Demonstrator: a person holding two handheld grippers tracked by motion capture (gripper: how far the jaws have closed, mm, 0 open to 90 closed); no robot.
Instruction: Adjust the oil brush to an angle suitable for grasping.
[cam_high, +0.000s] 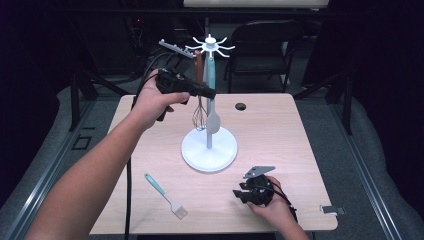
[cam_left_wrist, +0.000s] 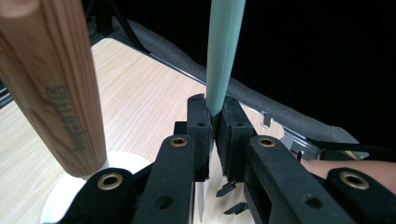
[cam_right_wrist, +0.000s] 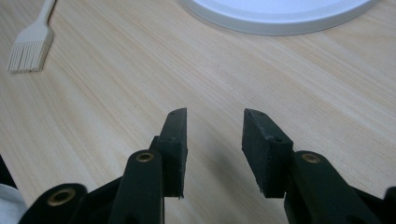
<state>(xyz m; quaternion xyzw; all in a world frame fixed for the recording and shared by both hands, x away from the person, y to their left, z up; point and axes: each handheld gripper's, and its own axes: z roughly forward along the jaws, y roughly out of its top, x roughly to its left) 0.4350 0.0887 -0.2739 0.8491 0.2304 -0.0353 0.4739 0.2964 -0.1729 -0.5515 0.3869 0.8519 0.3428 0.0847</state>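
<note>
Jaws of the left gripper (cam_high: 209, 93) clamp the teal handle of a spatula (cam_left_wrist: 223, 56) hanging on the white rack (cam_high: 209, 150) beside a wooden-handled whisk (cam_left_wrist: 51, 88), while the right gripper (cam_right_wrist: 214, 140) rests on the table (cam_high: 280, 130), jaws apart and empty.

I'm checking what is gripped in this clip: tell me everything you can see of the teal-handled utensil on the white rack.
The teal-handled utensil hangs upright from the hook crown of the white rack, beside its pole. Its slim, matte, plastic-looking handle tapers downward to a pale greyish blade near the round base. The left gripper is shut on the handle, pads pressing both sides. A wooden-handled whisk hangs beside it; whether they touch I can't tell.
</note>
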